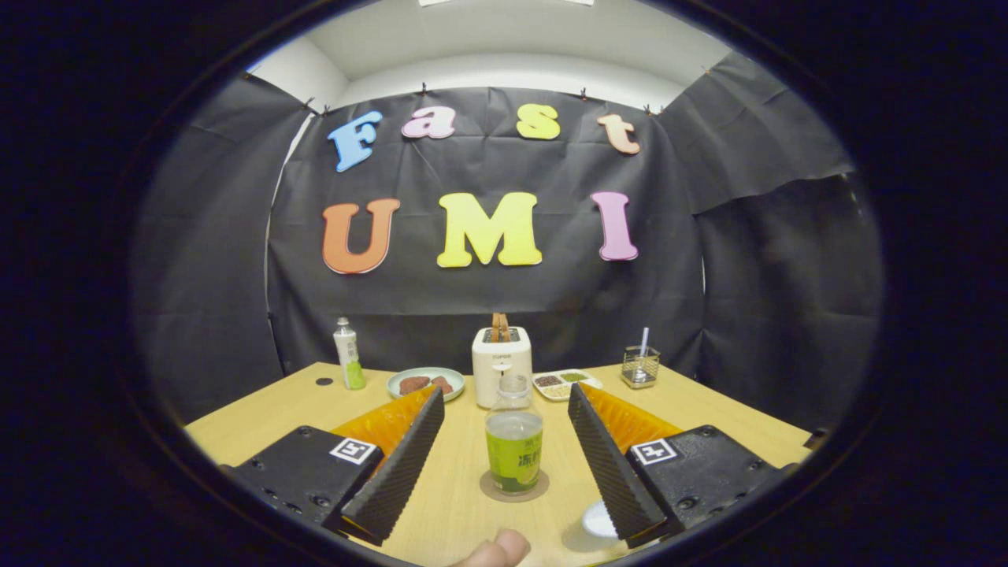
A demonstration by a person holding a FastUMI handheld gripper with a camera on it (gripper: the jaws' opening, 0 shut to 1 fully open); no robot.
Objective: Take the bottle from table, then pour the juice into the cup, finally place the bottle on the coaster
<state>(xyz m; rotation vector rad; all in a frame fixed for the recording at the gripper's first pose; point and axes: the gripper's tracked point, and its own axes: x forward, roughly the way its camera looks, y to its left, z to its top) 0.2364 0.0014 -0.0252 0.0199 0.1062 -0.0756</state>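
The gripper (504, 457) is seen spread wide, with nothing held between its fingers (394, 472). The bottle (513, 437) is found upright on a round coaster (514, 490) on the table (457, 504), between the two fingers and clear of both. Its cap is off, and green liquid fills it to roughly half. A white cup (598, 521) is partly hidden just beside the right finger, near the coaster; its contents cannot be told. A fingertip (498, 551) of a person is noted at the near edge of the table, short of the coaster.

Beyond the bottle, a white toaster (502, 364) with bread in its slot is recorded. To its left a plate (426, 383) with brown food is set, and further left a second bottle (347, 353), white and green, stands upright. To the toaster's right lie a tray (565, 383) of small foods and a wire holder (639, 365) with a pale utensil.
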